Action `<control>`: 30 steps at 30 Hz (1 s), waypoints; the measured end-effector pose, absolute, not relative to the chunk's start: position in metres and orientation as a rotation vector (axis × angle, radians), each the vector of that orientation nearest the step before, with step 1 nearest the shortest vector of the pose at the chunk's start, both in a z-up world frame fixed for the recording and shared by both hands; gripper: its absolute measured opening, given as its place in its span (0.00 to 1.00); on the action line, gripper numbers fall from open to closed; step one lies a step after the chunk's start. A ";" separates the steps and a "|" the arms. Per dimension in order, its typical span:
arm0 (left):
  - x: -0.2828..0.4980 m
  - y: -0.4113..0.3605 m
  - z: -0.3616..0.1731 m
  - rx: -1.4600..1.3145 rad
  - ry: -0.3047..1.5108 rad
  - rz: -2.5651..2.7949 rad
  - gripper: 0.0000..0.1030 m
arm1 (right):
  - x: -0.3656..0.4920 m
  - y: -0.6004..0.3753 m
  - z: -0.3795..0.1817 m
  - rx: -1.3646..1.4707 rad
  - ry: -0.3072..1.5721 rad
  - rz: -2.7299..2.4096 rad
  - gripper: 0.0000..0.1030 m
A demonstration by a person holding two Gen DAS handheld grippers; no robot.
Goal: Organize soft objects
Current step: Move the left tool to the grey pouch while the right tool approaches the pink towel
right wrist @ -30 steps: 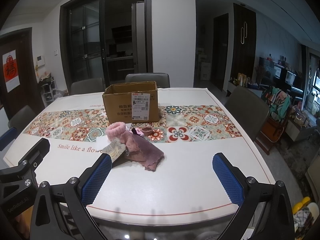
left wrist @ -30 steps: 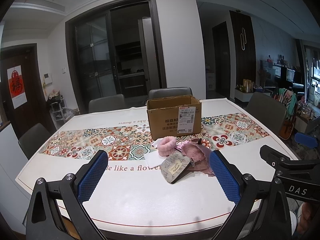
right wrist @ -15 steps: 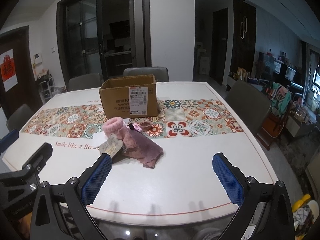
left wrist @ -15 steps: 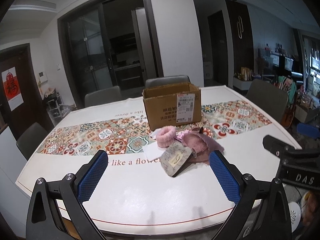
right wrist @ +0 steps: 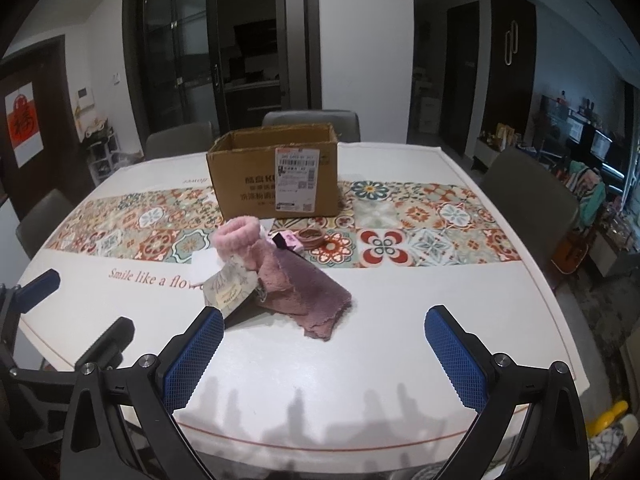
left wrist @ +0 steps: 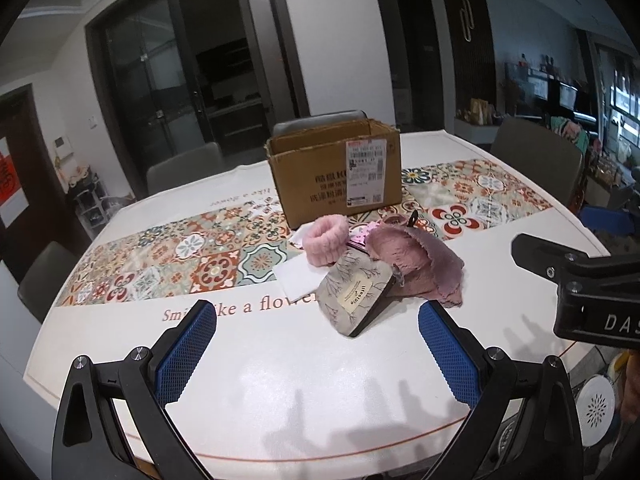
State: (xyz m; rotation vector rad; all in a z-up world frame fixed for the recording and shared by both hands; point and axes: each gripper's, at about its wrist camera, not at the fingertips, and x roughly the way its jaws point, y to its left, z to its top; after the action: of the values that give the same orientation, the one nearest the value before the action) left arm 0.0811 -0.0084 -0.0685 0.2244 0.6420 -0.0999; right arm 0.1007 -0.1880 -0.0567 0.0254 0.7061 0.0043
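A pile of soft things lies mid-table: a pink fluffy band [left wrist: 325, 239] [right wrist: 236, 237], a mauve towel [left wrist: 416, 257] [right wrist: 308, 285], a grey printed pouch [left wrist: 353, 297] [right wrist: 231, 291] and a white cloth [left wrist: 297, 275]. An open cardboard box [left wrist: 337, 168] [right wrist: 276, 176] stands just behind them. My left gripper [left wrist: 318, 354] is open and empty, above the table's near edge in front of the pouch. My right gripper [right wrist: 326, 354] is open and empty, in front of the towel.
The table [left wrist: 280, 368] has a patterned tile runner [right wrist: 420, 216] across its middle. A small pink item [right wrist: 289, 240] and a brown ring [right wrist: 311, 237] lie behind the towel. Grey chairs [right wrist: 528, 196] stand around the table. Shelves and clutter are at the right.
Both grippers have moved forward toward the pile, which now looks larger and closer. Both stay open. Nothing on the table has moved.
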 end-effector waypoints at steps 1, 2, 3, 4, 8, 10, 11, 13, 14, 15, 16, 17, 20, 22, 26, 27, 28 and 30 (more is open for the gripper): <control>0.086 -0.008 -0.072 0.228 0.649 -0.114 1.00 | 0.106 -0.186 -0.059 0.026 0.715 0.007 0.99; 0.092 -0.008 -0.076 0.230 0.654 -0.124 1.00 | 0.111 -0.185 -0.061 0.026 0.723 0.010 0.99; 0.095 -0.009 -0.078 0.231 0.658 -0.128 0.99 | 0.115 -0.184 -0.062 0.027 0.730 0.011 0.98; 0.101 -0.008 -0.082 0.234 0.667 -0.138 0.99 | 0.120 -0.182 -0.065 0.027 0.740 0.011 0.98; 0.120 -0.010 -0.095 0.249 0.697 -0.178 0.98 | 0.138 -0.180 -0.075 0.030 0.778 0.013 0.98; 0.132 -0.010 -0.103 0.247 0.727 -0.202 0.98 | 0.146 -0.179 -0.080 0.032 0.797 0.012 0.98; 0.137 -0.009 -0.106 0.245 0.736 -0.212 0.98 | 0.152 -0.179 -0.083 0.032 0.809 0.011 0.98; 0.148 -0.010 -0.114 0.255 0.758 -0.228 0.98 | 0.159 -0.177 -0.088 0.029 0.824 0.009 0.98; 0.153 -0.010 -0.117 0.259 0.766 -0.236 0.98 | 0.165 -0.176 -0.092 0.028 0.838 0.007 0.98; 0.158 -0.010 -0.121 0.262 0.776 -0.246 0.98 | 0.168 -0.175 -0.095 0.029 0.847 0.006 0.97; 0.163 -0.010 -0.126 0.267 0.790 -0.252 0.98 | 0.173 -0.174 -0.098 0.028 0.859 0.006 0.97; 0.169 -0.010 -0.131 0.268 0.804 -0.264 0.98 | 0.179 -0.172 -0.102 0.026 0.875 0.007 0.96; 0.182 -0.011 -0.143 0.277 0.832 -0.290 0.97 | 0.191 -0.170 -0.113 0.030 0.909 0.009 0.94; 0.187 -0.012 -0.150 0.287 0.840 -0.312 0.97 | 0.199 -0.169 -0.119 0.035 0.929 0.005 0.93; 0.200 -0.015 -0.166 0.307 0.885 -0.359 0.97 | 0.212 -0.166 -0.129 0.037 0.957 -0.007 0.92; 0.202 -0.016 -0.170 0.312 0.894 -0.368 0.97 | 0.215 -0.166 -0.133 0.038 0.967 -0.010 0.91; 0.205 -0.016 -0.173 0.316 0.902 -0.372 0.97 | 0.217 -0.166 -0.135 0.041 0.974 -0.010 0.89; 0.210 -0.016 -0.178 0.320 0.920 -0.381 0.97 | 0.223 -0.165 -0.139 0.047 0.990 -0.012 0.89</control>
State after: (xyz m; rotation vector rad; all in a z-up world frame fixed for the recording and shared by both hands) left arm 0.2098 -0.0159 -0.1781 0.3198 0.9195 -0.3815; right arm 0.2226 -0.1649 -0.1392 0.0468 0.9900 -0.0124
